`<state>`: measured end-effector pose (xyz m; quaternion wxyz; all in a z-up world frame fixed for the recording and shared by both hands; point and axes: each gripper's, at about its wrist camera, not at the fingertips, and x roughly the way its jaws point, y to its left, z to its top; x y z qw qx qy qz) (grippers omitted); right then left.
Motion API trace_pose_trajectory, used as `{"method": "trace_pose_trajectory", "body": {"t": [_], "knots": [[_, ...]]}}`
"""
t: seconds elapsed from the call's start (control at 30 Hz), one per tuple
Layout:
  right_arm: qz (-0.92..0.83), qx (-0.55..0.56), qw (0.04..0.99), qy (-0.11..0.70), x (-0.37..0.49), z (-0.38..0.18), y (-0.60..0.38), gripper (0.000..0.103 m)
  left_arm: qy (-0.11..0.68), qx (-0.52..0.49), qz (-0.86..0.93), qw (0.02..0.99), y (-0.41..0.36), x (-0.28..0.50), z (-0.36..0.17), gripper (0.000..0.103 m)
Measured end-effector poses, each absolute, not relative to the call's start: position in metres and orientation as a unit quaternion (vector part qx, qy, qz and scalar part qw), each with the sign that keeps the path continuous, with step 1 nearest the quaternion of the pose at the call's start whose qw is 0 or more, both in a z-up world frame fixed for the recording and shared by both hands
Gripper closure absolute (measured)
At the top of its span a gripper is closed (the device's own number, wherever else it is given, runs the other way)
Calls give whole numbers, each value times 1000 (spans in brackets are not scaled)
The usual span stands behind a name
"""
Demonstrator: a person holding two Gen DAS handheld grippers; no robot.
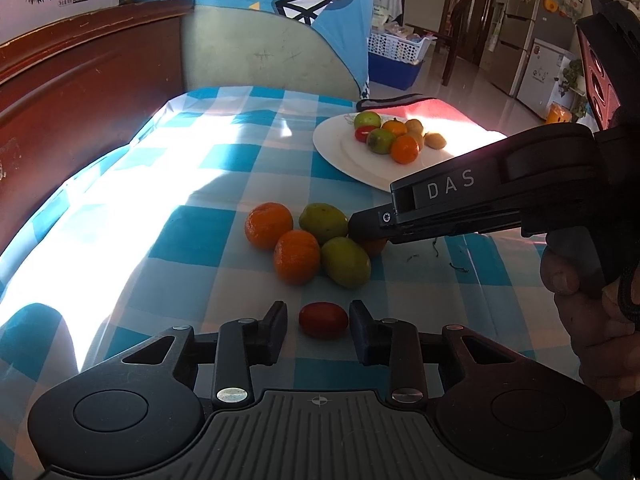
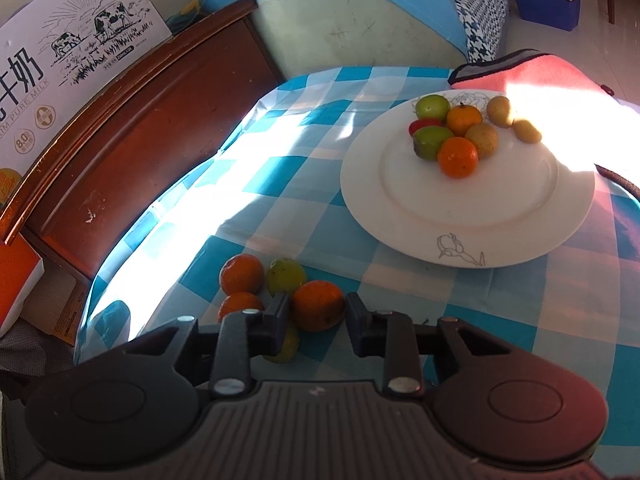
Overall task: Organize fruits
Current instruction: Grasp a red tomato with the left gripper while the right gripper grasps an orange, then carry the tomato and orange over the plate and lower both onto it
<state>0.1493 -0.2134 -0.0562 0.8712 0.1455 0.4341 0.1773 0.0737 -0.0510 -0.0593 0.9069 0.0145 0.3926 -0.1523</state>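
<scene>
A red cherry tomato (image 1: pixel 323 319) lies on the blue checked cloth between the fingers of my left gripper (image 1: pixel 318 320). The right pad is at the tomato's side and a small gap shows at the left pad, so this gripper is open. Just beyond are two oranges (image 1: pixel 268 226) and two green fruits (image 1: pixel 346 262). My right gripper (image 2: pixel 317 312) reaches in from the right, shut on a third orange (image 2: pixel 318 305), which peeks out under its tip (image 1: pixel 374 246). The white plate (image 2: pixel 460 216) at the far right holds several oranges, green fruits, brown fruits and one tomato.
A dark wooden rail (image 1: pixel 80 92) runs along the table's left side, with a milk box (image 2: pixel 60 60) behind it. A cushioned seat stands past the far end. A red cloth (image 2: pixel 540 72) lies behind the plate. A person's hand (image 1: pixel 592 320) holds the right gripper.
</scene>
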Motion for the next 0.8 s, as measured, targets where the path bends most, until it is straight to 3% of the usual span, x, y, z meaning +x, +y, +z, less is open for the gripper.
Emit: {"method": "trace_pose_trajectory", "body": {"t": [0.1, 0.8], "knots": [[176, 153, 870, 435, 150, -56, -215, 74, 392, 11, -153, 907, -49, 74, -59, 79], [156, 104, 898, 397, 106, -13, -223, 74, 357, 0, -134, 925, -40, 71, -37, 79]]}}
